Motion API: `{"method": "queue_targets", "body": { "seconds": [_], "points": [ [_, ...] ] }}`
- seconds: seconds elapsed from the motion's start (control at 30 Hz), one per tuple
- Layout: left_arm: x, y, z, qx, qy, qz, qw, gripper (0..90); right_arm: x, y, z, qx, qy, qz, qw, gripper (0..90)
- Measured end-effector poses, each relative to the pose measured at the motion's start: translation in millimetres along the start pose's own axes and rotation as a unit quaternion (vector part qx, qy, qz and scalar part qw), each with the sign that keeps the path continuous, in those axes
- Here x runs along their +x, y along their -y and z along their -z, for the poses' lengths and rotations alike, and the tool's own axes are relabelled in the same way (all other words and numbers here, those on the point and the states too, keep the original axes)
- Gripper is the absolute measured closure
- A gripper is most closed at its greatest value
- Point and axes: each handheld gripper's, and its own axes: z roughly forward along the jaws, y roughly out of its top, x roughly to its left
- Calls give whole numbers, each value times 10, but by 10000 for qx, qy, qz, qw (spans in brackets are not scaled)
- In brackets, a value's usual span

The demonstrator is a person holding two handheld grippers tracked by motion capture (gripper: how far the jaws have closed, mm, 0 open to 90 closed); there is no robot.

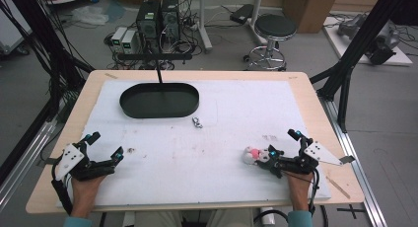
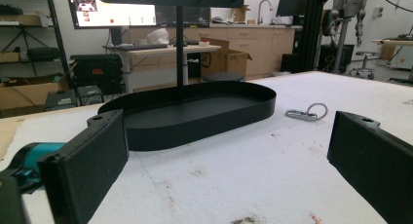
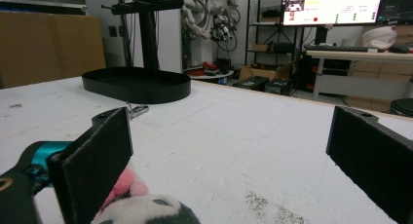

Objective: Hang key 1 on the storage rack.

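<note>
1. While hovering low over the white-covered counter, left hand-held gripper released — jaws spread wide, nothing between them, aimed toward the black oval tray.
2. Right hand-held gripper likewise released; small plush toy — pink and white with a grey patch — lying on the counter just at the near jaw, beside it rather than between the pads, not gripped.
3. To grasp well: shift the right hand-held gripper sideways until the plush toy sits centred between the jaws, lower close to the counter, then close gently on the soft body rather than on a loose edge.
4. Metal carabiner clip with ring lying just in front of the tray, well apart from the toy; worth avoiding on any carry toward the tray.
5. No brand or label readable; text on the background monitor too small to make out.
</note>
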Motion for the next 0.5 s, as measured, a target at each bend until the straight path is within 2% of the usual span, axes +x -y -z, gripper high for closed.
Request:
{"method": "queue_targets", "body": {
  "seconds": [0.5],
  "points": [
    [1, -2, -6, 16, 5, 2, 10000, 18, -1, -3, -3, 28, -13, 17, 10000, 22]
  ]
}}
